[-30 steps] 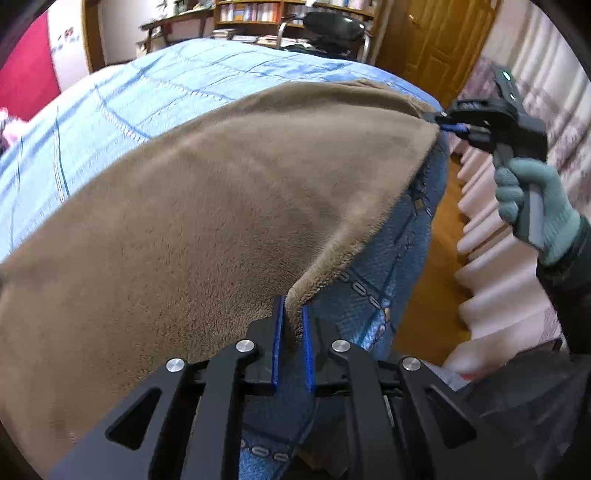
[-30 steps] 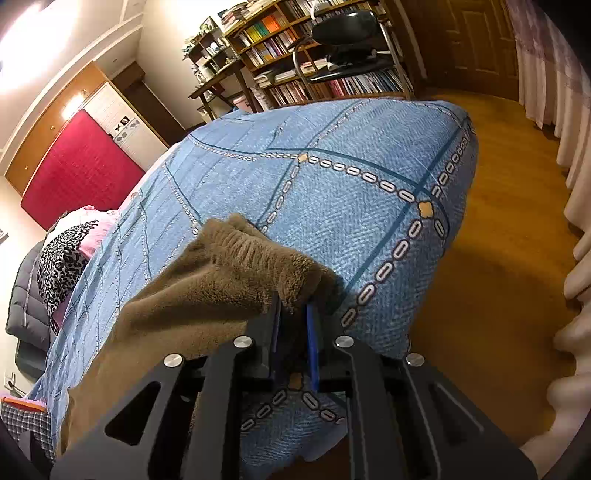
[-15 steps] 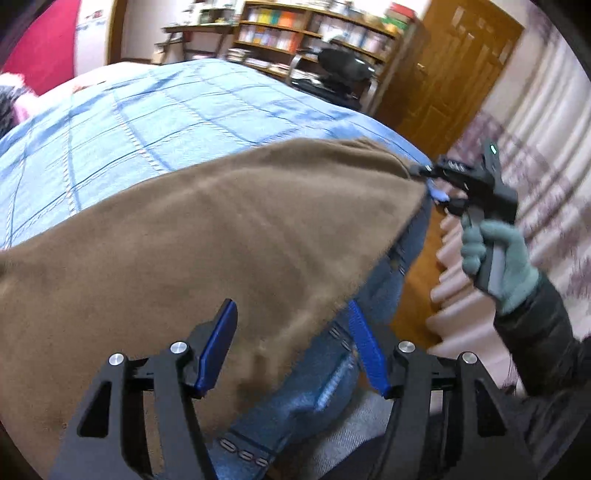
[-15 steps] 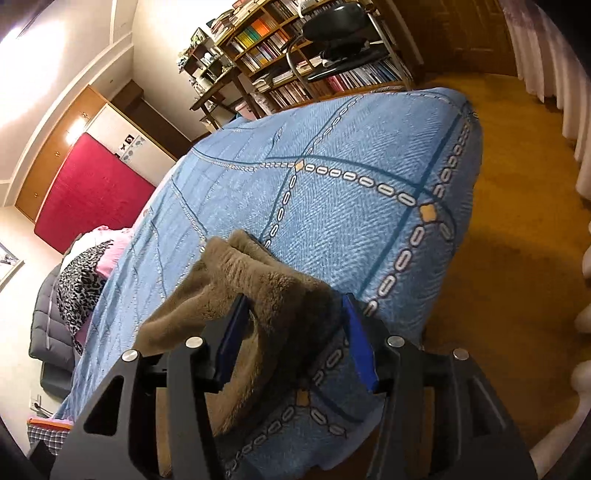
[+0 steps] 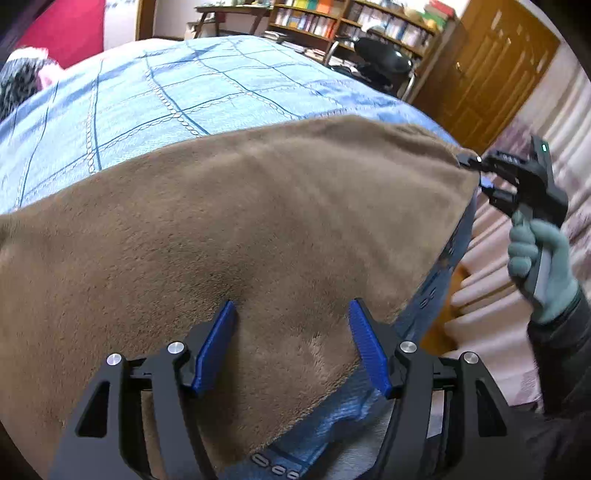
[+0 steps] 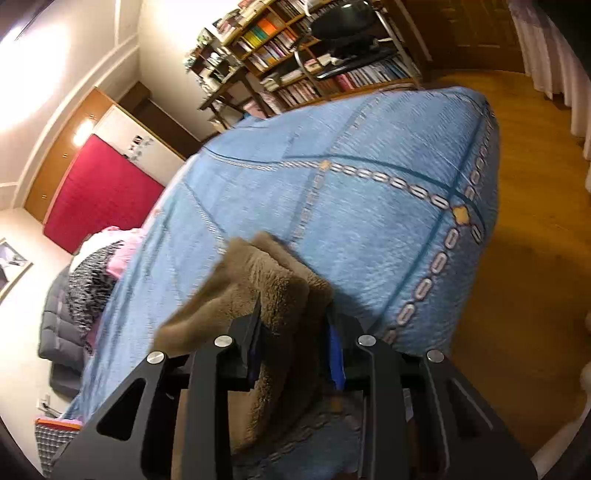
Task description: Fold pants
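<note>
**Brown pants spread on bed**

Left hand-held gripper (image 5: 291,332) stood spread over the pants (image 5: 258,221), pads clear of the fabric. Right hand-held gripper (image 6: 295,332) was closing on a bunched pants corner. Pants lay across the blue bedspread (image 5: 184,85); bookshelves (image 6: 295,48) beyond.

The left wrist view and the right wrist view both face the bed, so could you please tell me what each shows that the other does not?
Only the left wrist view shows the broad flat spread of the brown pants, the left gripper with its jaws open over the fabric, a gloved hand holding the right gripper at the pants' far corner, and a wooden door.

Only the right wrist view shows the right gripper's jaws closing with a bunched pants corner between them, and a red panel.

Both show the blue bedspread and bookshelf.
</note>
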Demonstrator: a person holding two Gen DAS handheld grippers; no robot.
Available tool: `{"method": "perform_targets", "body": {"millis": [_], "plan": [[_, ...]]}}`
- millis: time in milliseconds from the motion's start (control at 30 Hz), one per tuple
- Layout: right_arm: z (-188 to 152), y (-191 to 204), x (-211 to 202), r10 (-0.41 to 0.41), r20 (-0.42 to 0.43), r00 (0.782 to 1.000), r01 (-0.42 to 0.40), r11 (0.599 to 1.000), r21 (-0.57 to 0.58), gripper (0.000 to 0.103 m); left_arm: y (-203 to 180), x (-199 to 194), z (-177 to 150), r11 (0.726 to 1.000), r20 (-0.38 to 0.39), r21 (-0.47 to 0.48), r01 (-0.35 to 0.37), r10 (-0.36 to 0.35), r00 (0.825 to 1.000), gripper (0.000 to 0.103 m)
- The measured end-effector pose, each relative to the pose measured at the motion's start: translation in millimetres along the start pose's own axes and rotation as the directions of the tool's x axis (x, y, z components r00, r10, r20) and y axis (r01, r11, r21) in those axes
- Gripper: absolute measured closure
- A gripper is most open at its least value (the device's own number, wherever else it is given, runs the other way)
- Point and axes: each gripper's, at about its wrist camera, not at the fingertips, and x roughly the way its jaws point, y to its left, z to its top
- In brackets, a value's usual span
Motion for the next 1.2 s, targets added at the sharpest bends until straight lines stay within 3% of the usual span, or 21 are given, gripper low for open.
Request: {"method": "perform_targets", "body": {"millis": [300,567,733,1000,1200], "plan": [[-6.9,84.4,-32.5,0.151,0.024,0.988,-0.145,0.974,-0.176,0.074,26.9,-38.2,12.8,0.993,0.077,-0.111,0.039,-0.031,0.997,0.034],[-33.7,174.6,-39.1,0.287,-0.043,0.957,-0.285,0.903,-0.322,0.074,59.9,-68.0,9.3,0.98,0.158,-0.199,0.03,0.002,0.987,0.031],[-67.4,227.0,-35.5,0.341,-0.122,0.932,-0.36,0.845,-0.396,0.074,90.4,-85.1,0.6,0.957,0.199,-0.283,0.066,-0.009,0.98,0.031],[-144.9,301.3,-8.4,0.345,-0.272,0.898,-0.439,0.747,-0.499,0.074,135.5,-109.4,-27.4,0.917,0.253,-0.387,0.096,0.005,0.968,0.031],[-215.3,336.9,22.3,0.264,-0.384,0.885,-0.453,0.676,-0.581,0.074,162.8,-129.4,-49.7,0.889,0.286,-0.443,0.116,0.018,0.958,0.031]]}}
